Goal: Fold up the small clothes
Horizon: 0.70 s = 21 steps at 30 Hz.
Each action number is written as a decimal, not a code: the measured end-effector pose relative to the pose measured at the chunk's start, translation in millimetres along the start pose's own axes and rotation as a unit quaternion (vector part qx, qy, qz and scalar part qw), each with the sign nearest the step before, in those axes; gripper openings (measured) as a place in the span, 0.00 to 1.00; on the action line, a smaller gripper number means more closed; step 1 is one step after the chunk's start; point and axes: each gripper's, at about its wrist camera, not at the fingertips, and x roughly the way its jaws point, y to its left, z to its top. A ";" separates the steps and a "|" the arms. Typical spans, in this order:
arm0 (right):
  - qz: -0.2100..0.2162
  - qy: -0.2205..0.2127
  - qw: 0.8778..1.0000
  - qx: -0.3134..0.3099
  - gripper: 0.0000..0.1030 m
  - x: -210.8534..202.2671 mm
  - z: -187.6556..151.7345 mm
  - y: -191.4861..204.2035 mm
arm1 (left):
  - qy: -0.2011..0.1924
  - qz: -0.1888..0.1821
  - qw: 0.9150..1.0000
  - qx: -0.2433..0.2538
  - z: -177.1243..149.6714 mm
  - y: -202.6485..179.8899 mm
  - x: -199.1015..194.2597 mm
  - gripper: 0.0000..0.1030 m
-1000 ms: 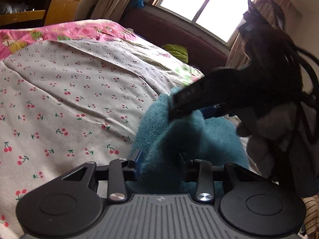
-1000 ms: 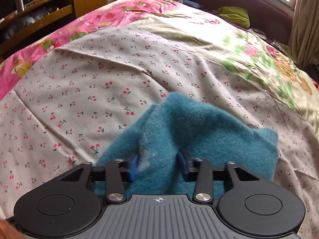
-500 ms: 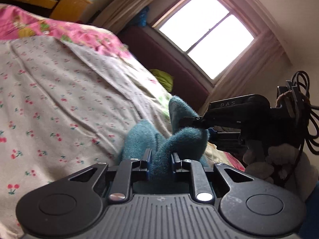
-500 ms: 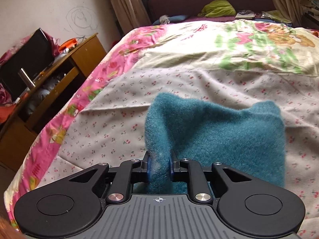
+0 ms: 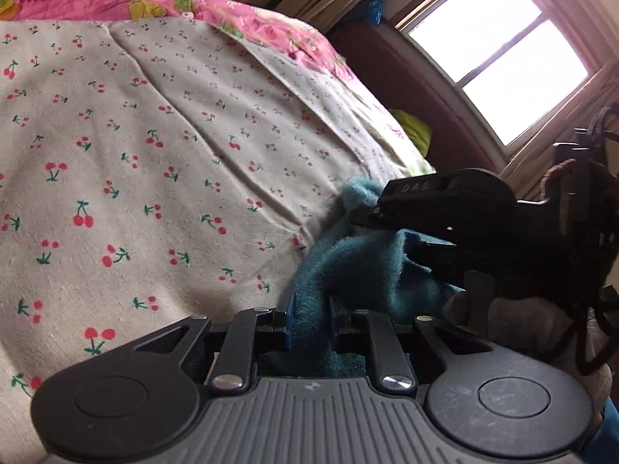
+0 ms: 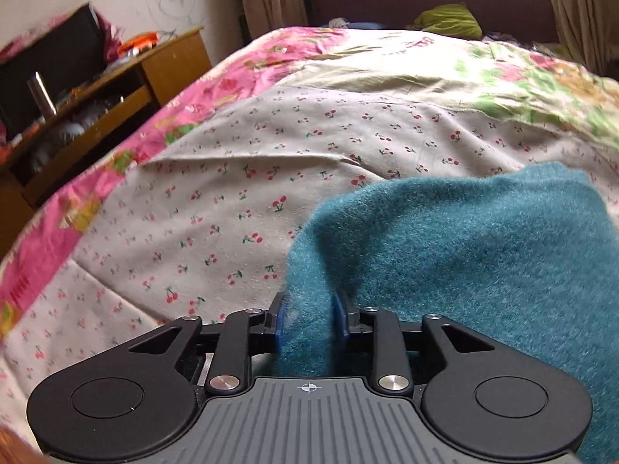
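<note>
Teal fuzzy garment (image 6: 483, 255) is bunched on the bed (image 6: 271, 178), cherry-print sheet, near edge lifted. Your left gripper (image 5: 311, 319) has its fingers (image 5: 289, 321) pinched tight on one fold. Your right gripper (image 6: 307, 323) has fabric between its fingers (image 6: 279, 323); they've just been widening, pads look barely touching, so the hold is loosening. In the left view your right gripper (image 5: 371, 218) sits just beyond and right. The cloth runs forward and right from both, so fold away from you.

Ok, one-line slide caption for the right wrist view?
Right gripper, jaws just opening, teal cloth between its pads over the cherry-print bedspread.
</note>
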 end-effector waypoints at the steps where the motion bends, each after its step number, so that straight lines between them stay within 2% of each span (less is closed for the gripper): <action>1: 0.010 0.000 1.000 0.009 0.29 -4.6 1.8 -5.1 | 0.003 0.003 1.000 0.003 -0.2 -0.5 1.7 0.30; 5: 0.057 -0.019 0.997 0.044 0.31 -45.4 8.9 -27.1 | 0.011 0.011 1.000 0.008 -0.7 -2.0 7.1 0.33; 9: 0.058 -0.048 0.997 0.002 0.31 -74.6 2.5 -36.3 | 0.010 0.022 1.000 0.012 -1.9 -4.3 9.0 0.34; 14: 0.061 -0.009 0.998 -0.025 0.30 -45.2 -10.0 -27.0 | 0.001 0.031 1.000 0.004 -1.6 -3.6 5.7 0.35; 17: 0.040 -0.011 0.997 -0.058 0.27 -23.0 -16.0 -14.5 | -0.012 0.055 0.998 0.017 -2.4 -7.5 3.1 0.35; 19: 0.023 -0.014 0.996 -0.079 0.27 -21.0 -17.4 -4.7 | -0.018 0.070 0.997 0.036 -3.7 -13.0 3.0 0.35; 21: 0.022 -0.014 0.997 -0.075 0.27 -27.8 -17.3 -4.6 | -0.021 0.079 0.995 0.051 -4.7 -17.8 3.5 0.36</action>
